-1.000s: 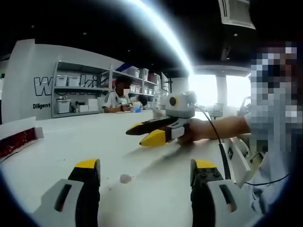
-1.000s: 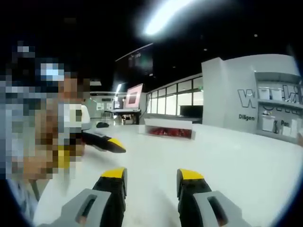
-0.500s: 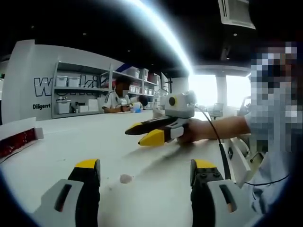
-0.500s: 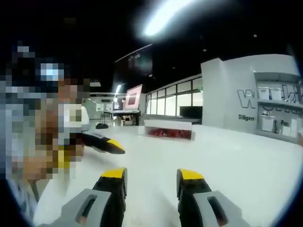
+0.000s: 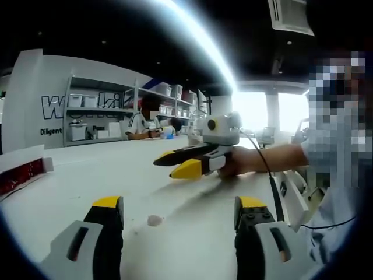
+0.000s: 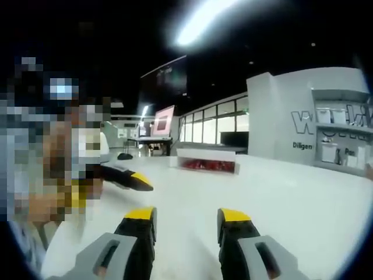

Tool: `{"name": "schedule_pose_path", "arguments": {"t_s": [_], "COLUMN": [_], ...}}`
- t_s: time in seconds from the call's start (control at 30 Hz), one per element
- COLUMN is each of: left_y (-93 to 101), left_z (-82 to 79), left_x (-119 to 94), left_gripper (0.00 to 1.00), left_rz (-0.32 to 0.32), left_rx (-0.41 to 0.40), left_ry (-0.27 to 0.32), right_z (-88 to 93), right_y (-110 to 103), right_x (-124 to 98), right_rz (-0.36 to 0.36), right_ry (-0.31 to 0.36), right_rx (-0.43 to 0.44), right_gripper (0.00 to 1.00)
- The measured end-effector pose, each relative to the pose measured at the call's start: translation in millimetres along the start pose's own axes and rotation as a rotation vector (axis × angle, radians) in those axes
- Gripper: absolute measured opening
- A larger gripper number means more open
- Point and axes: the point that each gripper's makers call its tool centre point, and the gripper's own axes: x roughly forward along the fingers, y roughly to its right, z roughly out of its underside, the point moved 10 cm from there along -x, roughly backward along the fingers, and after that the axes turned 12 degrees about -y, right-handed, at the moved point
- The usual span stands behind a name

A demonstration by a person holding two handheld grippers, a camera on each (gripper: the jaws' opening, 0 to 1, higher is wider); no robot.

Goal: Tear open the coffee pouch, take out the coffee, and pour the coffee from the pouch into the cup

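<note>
White desk [image 5: 87, 169] runs out under both my hands toward a wall with shelves [image 5: 96, 114] of pale bins. Left of those shelves a red-filled tray [image 5: 20, 172] lies on the desk; on the wall I read "Diligent" and big letters starting "W". My left tool [image 5: 179, 211] is released, jaws wide apart, holding nothing, above a small pale speck [image 5: 154, 220] on the desk. Right of the shelves my right tool [image 5: 178, 163] points back toward the tray, jaws slightly parted and empty. Its own view shows the right tool [image 6: 185, 217] spread, touching nothing. I can't find the coffee pouch or cup.
</note>
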Motion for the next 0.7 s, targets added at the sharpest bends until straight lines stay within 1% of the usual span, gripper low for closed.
{"name": "schedule_pose_path", "arguments": {"t_s": [0.17,0.4,0.7], "left_y": [-1.2,-2.0,-1.1], "left_z": [-0.4,-0.4,0.8], "left_x": [0.1,0.0,-0.3], "left_gripper": [0.79,0.79,0.80], "left_rz": [0.000,-0.001,0.013], "left_rx": [0.001,-0.001,-0.010], "left_ry": [0.000,-0.001,-0.005], "right_z": [0.1,-1.6,-2.2], "right_y": [-1.3,0.2,3.2], "right_x": [0.7,2.5,4.2], "right_rz": [-0.001,0.001,0.000], "right_ry": [-0.009,-0.006,-0.016], "right_rx": [-0.002,0.002,0.003], "right_gripper": [0.42,0.42,0.42]}}
